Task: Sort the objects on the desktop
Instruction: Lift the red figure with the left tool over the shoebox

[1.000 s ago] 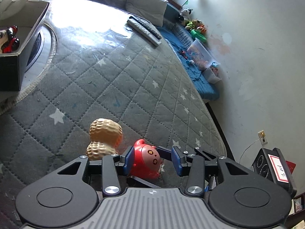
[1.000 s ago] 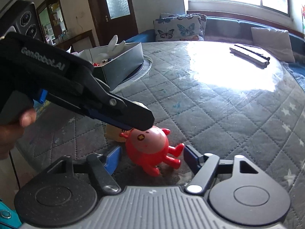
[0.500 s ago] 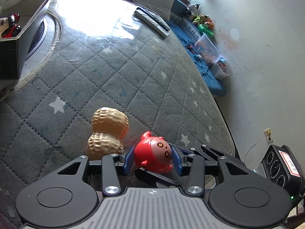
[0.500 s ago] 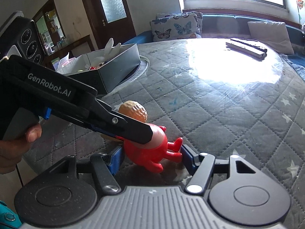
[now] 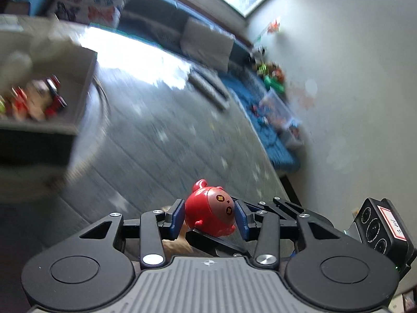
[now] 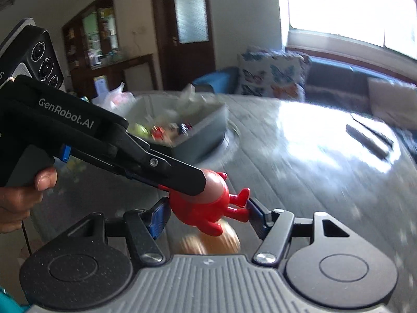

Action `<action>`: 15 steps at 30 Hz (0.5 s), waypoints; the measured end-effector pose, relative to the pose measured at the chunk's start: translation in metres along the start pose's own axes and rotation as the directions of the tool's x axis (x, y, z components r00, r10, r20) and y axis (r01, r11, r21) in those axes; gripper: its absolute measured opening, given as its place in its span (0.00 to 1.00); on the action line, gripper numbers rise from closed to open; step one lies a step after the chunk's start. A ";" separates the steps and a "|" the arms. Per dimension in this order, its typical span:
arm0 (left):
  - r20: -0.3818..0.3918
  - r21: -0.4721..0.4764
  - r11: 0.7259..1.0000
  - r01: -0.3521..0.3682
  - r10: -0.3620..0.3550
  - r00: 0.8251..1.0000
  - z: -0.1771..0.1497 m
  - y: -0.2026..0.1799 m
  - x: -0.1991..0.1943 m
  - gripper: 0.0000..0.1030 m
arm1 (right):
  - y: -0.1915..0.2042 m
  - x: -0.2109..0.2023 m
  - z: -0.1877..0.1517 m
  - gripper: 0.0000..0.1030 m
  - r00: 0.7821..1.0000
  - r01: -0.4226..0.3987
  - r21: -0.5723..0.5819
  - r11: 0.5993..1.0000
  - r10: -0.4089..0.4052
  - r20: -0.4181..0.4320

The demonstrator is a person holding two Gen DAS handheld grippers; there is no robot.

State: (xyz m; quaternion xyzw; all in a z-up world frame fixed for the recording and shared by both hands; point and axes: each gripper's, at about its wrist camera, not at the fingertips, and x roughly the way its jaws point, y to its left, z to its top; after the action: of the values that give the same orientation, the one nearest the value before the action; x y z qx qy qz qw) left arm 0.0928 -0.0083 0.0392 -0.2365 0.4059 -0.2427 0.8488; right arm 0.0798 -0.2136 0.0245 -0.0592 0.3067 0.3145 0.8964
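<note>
Nearest the left wrist camera, the left gripper (image 5: pixel 209 217) has its two blue-padded fingers closed on the head of a small round red plastic figure with short limbs (image 5: pixel 210 215), one pad against each side. The toy is lifted clear of the grey quilted star-patterned tabletop (image 5: pixel 166 143).

In the right wrist view, the right gripper (image 6: pixel 206 215) sits just under the same toy with its fingers spread apart. One pad is close to the toy's legs, but whether it touches cannot be told, and it grips nothing. The left gripper crosses this view from the left, held by a bare hand (image 6: pixel 20 195).

Just below the toy a tan ridged peanut-shaped toy (image 6: pixel 219 241) lies on the tabletop, blurred.

Further off stands an open grey rectangular box (image 5: pixel 75 127) already holding several small toys. Beyond it, dark flat remote controls (image 5: pixel 208 88) lie near the far edge.

The step in hand is probably carrying the red figure to the box. To do it well, the grip should stay firm on the round head, which may slip. The toy should pass above the box wall before release, and the right gripper should stay out of the way.
</note>
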 end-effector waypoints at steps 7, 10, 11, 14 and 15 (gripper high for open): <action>0.119 -0.030 0.997 -0.065 0.068 0.991 0.044 0.042 -0.042 0.43 | 0.028 0.051 0.057 0.63 0.997 -0.072 -0.069 0.995 0.074 0.035; 0.139 -0.051 0.994 -0.093 0.099 0.985 0.061 0.064 -0.048 0.43 | 0.038 0.080 0.078 0.63 0.994 -0.098 -0.080 0.992 0.101 0.033; 0.142 -0.062 0.993 -0.098 0.106 0.984 0.067 0.073 -0.049 0.43 | 0.041 0.090 0.084 0.63 0.994 -0.105 -0.078 0.991 0.108 0.028; 0.134 -0.113 0.989 -0.099 0.114 0.984 0.080 0.103 -0.049 0.43 | 0.045 0.119 0.096 0.63 0.992 -0.124 -0.071 0.990 0.125 0.001; 0.129 -0.130 0.986 -0.100 0.117 0.985 0.082 0.112 -0.048 0.43 | 0.046 0.128 0.099 0.63 0.992 -0.129 -0.069 0.989 0.128 -0.010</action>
State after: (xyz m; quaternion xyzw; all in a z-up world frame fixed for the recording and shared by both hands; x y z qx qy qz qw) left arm 0.1572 0.1239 0.0456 -0.2820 0.3735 -0.1540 0.8702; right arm 0.1816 -0.0795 0.0331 -0.0711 0.3012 0.3819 0.8709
